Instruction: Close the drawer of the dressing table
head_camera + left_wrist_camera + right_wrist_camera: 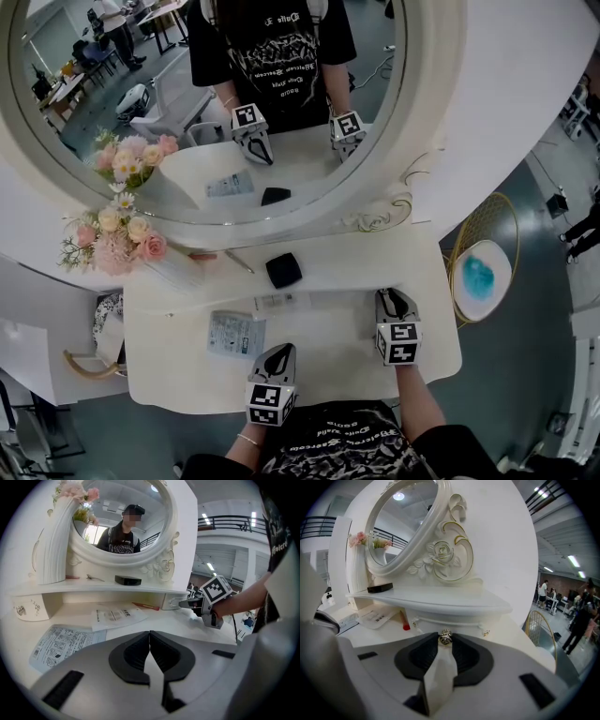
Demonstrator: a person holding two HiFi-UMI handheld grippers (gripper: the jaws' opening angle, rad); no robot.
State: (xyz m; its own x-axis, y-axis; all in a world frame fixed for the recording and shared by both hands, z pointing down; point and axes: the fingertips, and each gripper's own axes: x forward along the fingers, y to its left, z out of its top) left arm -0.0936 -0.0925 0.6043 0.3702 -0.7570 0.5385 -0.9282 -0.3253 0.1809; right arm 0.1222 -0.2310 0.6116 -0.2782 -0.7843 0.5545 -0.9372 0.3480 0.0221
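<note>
- right gripper [445, 641] is clamped on the little metal knob [445, 637] of the drawer [461, 624], jaws about halfway in
- drawer's tucked right under the shelf's [440, 597] right end
- left gripper [150, 634] is closed tight with nothing in it, over the counter [192, 626] in front of the shelf
- both angle forward and down
</note>
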